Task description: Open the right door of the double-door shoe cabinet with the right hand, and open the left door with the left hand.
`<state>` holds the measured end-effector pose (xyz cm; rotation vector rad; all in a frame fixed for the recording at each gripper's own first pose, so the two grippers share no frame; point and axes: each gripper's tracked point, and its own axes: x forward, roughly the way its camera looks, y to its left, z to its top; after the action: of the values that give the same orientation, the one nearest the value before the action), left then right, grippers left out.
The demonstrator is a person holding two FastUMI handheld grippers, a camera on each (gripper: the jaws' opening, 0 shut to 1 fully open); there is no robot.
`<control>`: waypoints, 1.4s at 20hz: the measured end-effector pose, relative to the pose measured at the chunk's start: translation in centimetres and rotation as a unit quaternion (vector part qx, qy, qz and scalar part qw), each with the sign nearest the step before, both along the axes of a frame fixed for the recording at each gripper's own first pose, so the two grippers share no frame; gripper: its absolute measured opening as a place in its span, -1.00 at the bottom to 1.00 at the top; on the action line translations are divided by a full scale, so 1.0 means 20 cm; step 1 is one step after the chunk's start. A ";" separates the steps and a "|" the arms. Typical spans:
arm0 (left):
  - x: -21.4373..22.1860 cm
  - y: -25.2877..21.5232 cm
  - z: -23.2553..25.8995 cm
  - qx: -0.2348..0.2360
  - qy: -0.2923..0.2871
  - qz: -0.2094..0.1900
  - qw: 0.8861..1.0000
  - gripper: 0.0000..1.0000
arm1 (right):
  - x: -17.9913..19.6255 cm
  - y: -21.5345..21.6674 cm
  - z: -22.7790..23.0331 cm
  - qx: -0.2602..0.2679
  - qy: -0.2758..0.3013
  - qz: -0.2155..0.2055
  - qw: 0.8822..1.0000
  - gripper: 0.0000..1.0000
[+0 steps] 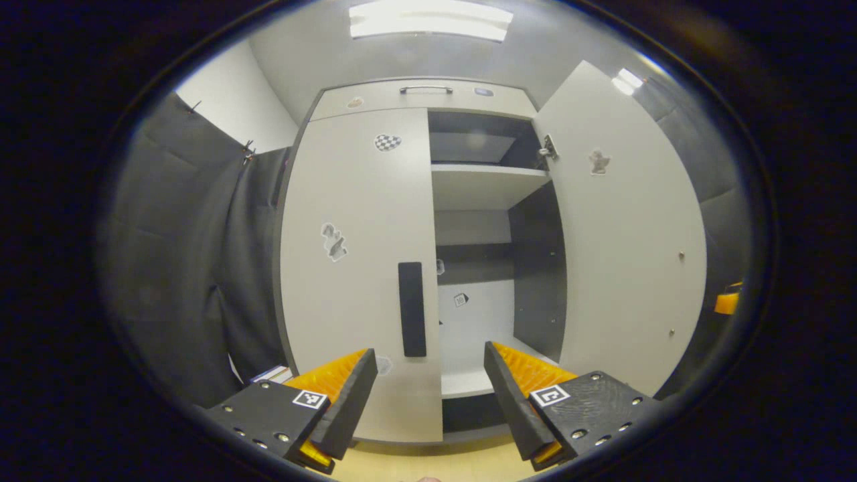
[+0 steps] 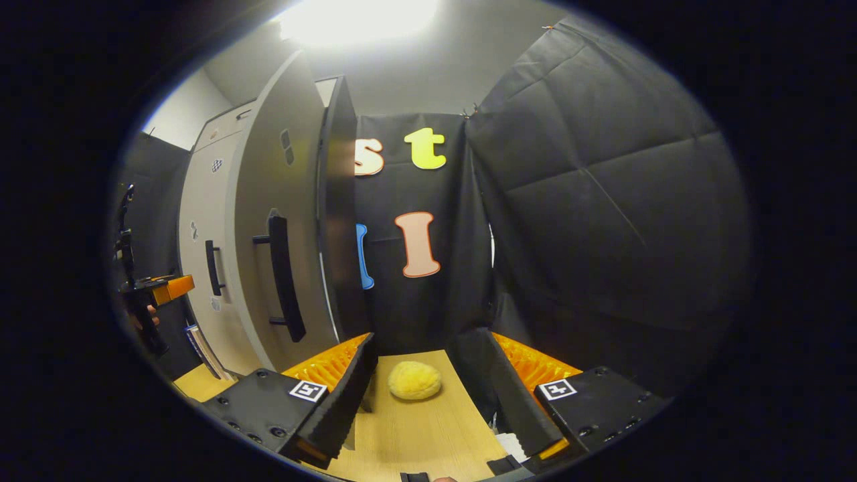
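In the left gripper view the pale shoe cabinet [image 1: 375,100] faces me. Its left door [image 1: 355,268] is closed, with a dark vertical handle [image 1: 412,309] near its inner edge. The right door [image 1: 629,227] is swung wide open, baring the shelves [image 1: 489,171]. My left gripper [image 1: 430,355] is open just short of that handle, touching nothing. In the right gripper view the open right door [image 2: 268,201] stands edge-on at my left, its handle [image 2: 284,278] free. My right gripper [image 2: 428,345] is open and apart from the door. The left gripper [image 2: 150,291] shows far left, held by a hand.
A yellow round sponge-like lump [image 2: 415,380] lies on the wooden floor [image 2: 422,428] ahead of the right gripper. Flat books or boards [image 2: 201,351] lean at the cabinet's left foot. Black cloth walls [image 2: 602,201] close in both sides. The right gripper [image 1: 726,301] peeks past the open door.
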<state>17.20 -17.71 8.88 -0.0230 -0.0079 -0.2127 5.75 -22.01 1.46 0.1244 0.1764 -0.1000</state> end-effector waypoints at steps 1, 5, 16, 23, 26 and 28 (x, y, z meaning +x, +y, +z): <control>0.07 0.01 0.01 -0.006 0.000 -0.002 1.000 0.90 | -0.01 -0.02 0.00 0.002 -0.001 -0.013 1.000 0.98; 0.30 0.04 0.04 -0.017 0.000 -0.006 1.000 0.89 | -0.04 -0.10 -0.03 -0.003 0.006 -0.055 0.998 0.87; 0.66 0.01 -0.04 -0.014 0.007 0.008 1.000 0.73 | -0.08 -0.16 -0.17 0.002 0.044 -0.103 0.994 0.97; 0.66 -0.02 -0.06 -0.003 0.015 -0.005 1.000 0.19 | -0.11 -0.21 -0.19 0.007 0.050 -0.110 0.993 0.96; 0.66 -0.05 -0.06 0.005 0.012 -0.008 1.000 -0.38 | -0.10 -0.20 -0.19 0.000 0.049 -0.096 0.994 0.95; 0.66 -0.05 -0.06 0.002 0.014 -0.012 1.000 -0.43 | -0.11 -0.22 -0.20 -0.006 0.051 -0.091 0.994 0.95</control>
<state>30.43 -18.71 7.63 -0.0230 0.0205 -0.2367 3.49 -26.31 -2.55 0.1237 0.2673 -0.2902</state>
